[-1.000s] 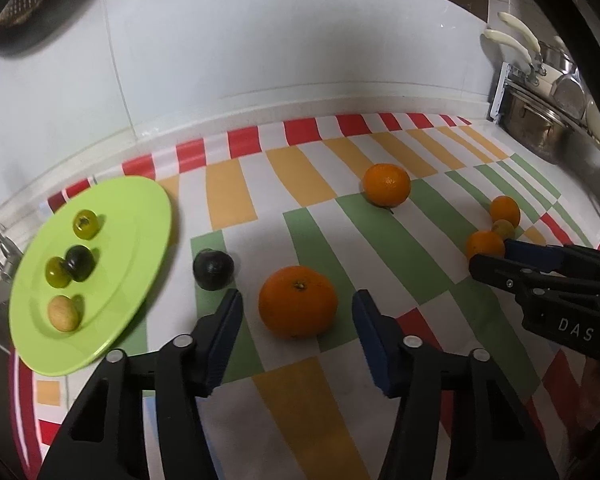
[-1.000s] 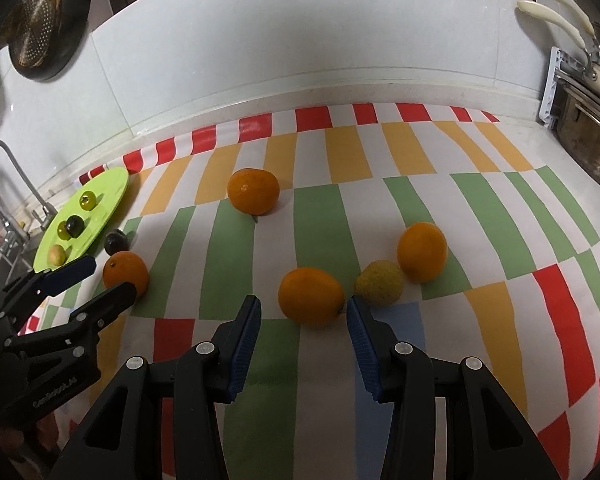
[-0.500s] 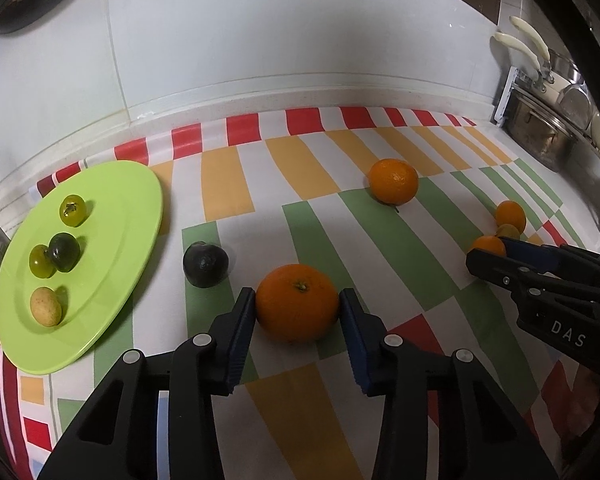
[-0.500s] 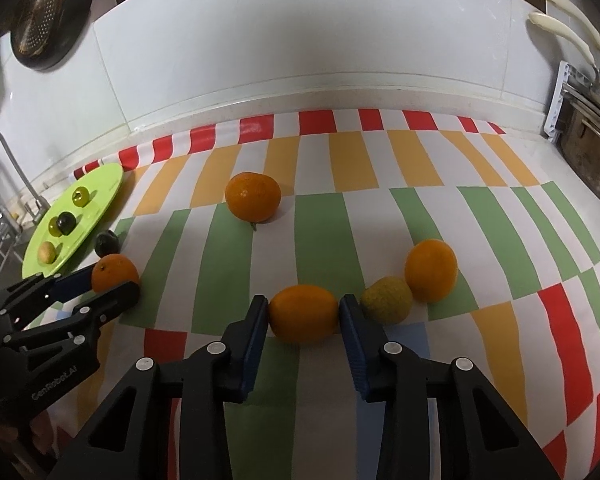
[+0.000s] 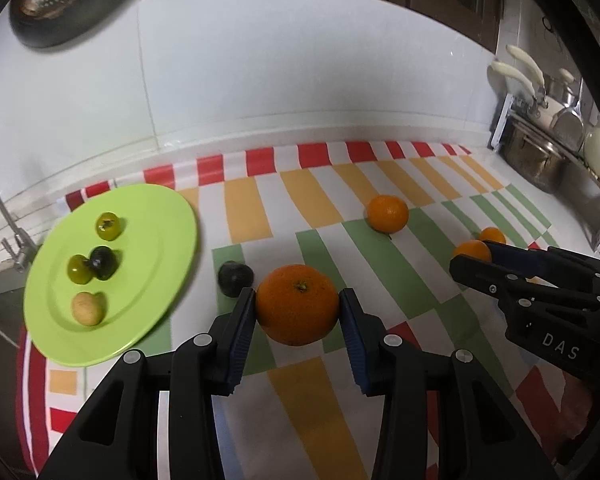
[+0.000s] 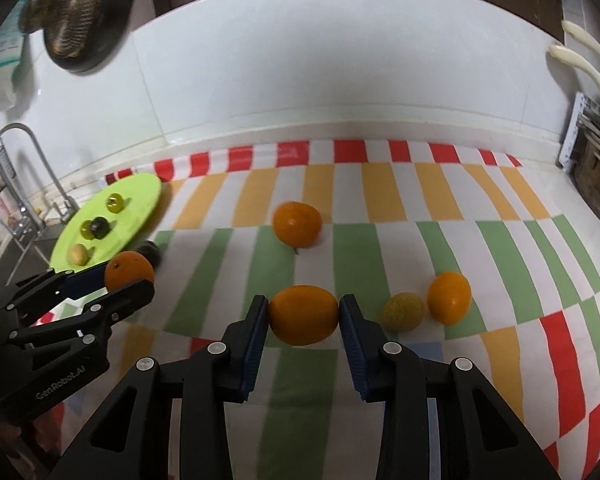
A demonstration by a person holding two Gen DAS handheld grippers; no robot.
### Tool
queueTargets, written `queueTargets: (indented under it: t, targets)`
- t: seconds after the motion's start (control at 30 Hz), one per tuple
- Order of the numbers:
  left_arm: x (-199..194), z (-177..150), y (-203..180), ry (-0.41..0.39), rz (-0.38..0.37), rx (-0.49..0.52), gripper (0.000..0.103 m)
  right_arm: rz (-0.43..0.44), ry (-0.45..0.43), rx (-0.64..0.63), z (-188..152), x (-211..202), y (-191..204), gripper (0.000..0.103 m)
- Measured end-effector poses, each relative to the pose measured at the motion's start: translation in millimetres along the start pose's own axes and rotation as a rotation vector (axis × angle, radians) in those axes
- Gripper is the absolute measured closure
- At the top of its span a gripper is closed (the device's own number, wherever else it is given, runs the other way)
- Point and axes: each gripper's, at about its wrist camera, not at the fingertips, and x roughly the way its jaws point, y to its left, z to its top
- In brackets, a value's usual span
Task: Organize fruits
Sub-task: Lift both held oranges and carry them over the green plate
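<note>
Oranges are clamped in both tools: left tool on the large orange, right tool on the small orange. The green plate lies far left, nearer the left tool.

2 wrist cams, angled down, shared cloth
</note>
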Motion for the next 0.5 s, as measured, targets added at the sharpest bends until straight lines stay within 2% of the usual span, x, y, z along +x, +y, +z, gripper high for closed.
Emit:
queueTargets:
  t: [0.5]
  targets:
    - [-50, -4, 26, -0.082, 0.075, -0.061, 0.062, 0.105, -0.083, -0.118, 16, -27, 48, 0.065]
